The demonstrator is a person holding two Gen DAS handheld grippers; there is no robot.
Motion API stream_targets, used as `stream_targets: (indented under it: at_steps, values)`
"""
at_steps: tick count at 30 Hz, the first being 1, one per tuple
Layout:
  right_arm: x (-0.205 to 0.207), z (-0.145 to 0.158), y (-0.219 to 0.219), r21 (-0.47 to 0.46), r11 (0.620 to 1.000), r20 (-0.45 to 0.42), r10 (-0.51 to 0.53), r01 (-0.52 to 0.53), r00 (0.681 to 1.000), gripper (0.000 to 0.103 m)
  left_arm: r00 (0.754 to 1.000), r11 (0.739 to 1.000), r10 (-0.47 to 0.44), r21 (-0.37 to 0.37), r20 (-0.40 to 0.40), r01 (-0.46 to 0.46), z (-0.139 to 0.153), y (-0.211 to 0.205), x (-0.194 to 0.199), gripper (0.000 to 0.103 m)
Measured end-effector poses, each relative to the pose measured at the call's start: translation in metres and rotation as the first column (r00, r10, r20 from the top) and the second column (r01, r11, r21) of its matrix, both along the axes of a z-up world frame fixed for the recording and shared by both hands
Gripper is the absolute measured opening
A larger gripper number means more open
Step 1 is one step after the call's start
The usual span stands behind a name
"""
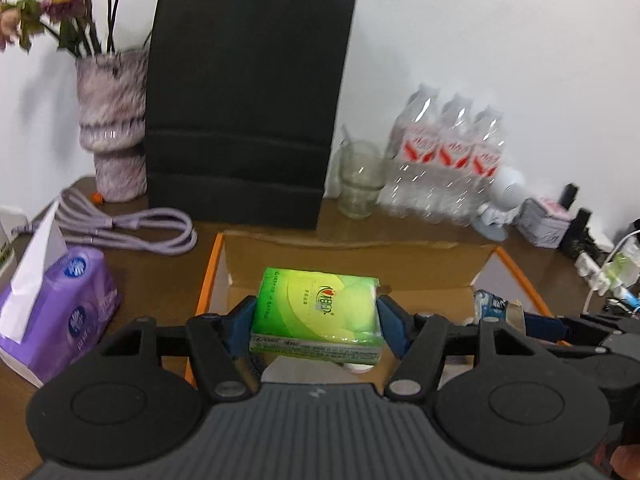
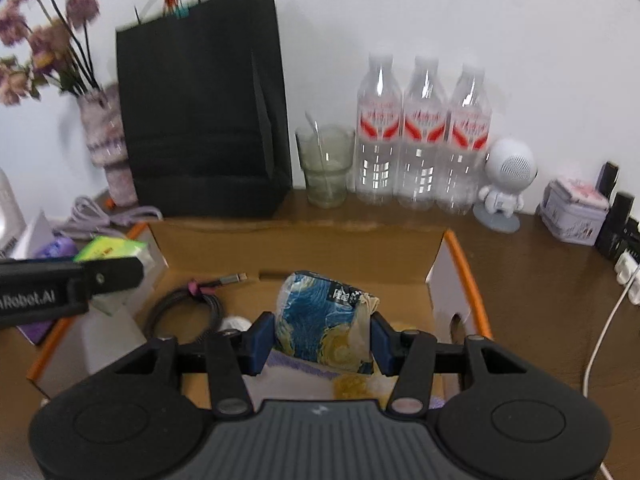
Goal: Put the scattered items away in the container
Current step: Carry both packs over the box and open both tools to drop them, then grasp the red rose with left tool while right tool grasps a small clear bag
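An open cardboard box with orange edges (image 1: 352,256) (image 2: 296,240) lies on the brown table. My left gripper (image 1: 316,320) is shut on a green tissue pack (image 1: 320,312), held over the box's left part; the pack also shows in the right wrist view (image 2: 108,250). My right gripper (image 2: 320,340) is shut on a blue and yellow patterned packet (image 2: 324,320), held over the box's middle; it also shows in the left wrist view (image 1: 492,304). A coiled black cable (image 2: 188,308) lies inside the box.
A black paper bag (image 1: 248,112), a vase of flowers (image 1: 112,128), a glass (image 1: 360,180), three water bottles (image 2: 424,136), a white figurine (image 2: 504,184) and a tin (image 2: 576,216) line the wall. A purple tissue pack (image 1: 56,316) and lilac cable (image 1: 132,228) lie left.
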State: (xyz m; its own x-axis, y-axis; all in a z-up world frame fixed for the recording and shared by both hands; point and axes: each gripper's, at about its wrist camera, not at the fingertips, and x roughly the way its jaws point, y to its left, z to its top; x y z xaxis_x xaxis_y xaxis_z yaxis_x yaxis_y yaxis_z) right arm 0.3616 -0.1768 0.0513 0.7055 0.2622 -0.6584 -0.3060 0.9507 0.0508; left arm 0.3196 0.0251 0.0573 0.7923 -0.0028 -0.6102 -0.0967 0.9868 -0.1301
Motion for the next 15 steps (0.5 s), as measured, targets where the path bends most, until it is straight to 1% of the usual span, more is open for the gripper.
stream_targets:
  at_steps: [2,3,4,5,6,7,8,10,11,15]
  values:
    - [0.004,-0.010,0.004,-0.010,1.000,-0.018,0.003,-0.003,1.000,0.053,0.999,1.000,0.006,-0.002,-0.035,-0.007,-0.009,0.002,0.007,0.067]
    - [0.004,-0.013,0.007,-0.015,1.000,-0.020,0.004,-0.005,1.000,0.055,0.999,1.000,0.004,-0.006,-0.046,-0.004,-0.013,0.003,0.010,0.073]
    - [0.005,-0.014,0.009,-0.018,1.000,-0.023,0.009,-0.010,1.000,0.063,0.998,1.000,-0.001,-0.010,-0.058,0.000,-0.016,0.003,0.012,0.079]
    - [0.005,-0.015,0.010,-0.020,1.000,-0.027,0.016,-0.017,1.000,0.074,0.997,1.000,-0.004,-0.014,-0.074,0.003,-0.018,0.004,0.015,0.093]
    - [0.005,-0.015,0.013,-0.026,0.999,-0.030,0.023,-0.024,0.999,0.082,0.997,1.000,-0.001,-0.013,-0.083,-0.001,-0.019,0.004,0.016,0.102]
    - [0.005,-0.015,0.015,-0.036,0.999,-0.027,0.028,-0.029,0.999,0.097,0.997,1.000,0.003,-0.010,-0.083,-0.004,-0.019,0.005,0.017,0.103]
    - [0.004,-0.013,0.016,-0.050,0.998,-0.018,0.029,-0.029,0.999,0.101,0.997,1.000,0.002,-0.009,-0.077,-0.003,-0.018,0.006,0.016,0.103]
    - [0.001,-0.010,0.019,-0.075,0.997,0.000,0.032,-0.032,0.999,0.102,0.998,1.000,-0.002,-0.018,-0.069,0.000,-0.015,0.008,0.015,0.103]
    - [0.001,-0.009,0.019,-0.079,0.996,0.001,0.035,-0.034,0.999,0.103,0.998,1.000,-0.004,-0.025,-0.066,0.002,-0.014,0.009,0.015,0.103]
    - [-0.004,0.000,0.018,-0.089,0.996,0.016,0.030,-0.028,0.999,0.103,0.999,1.000,-0.003,-0.025,-0.054,0.002,-0.006,0.012,0.009,0.103]
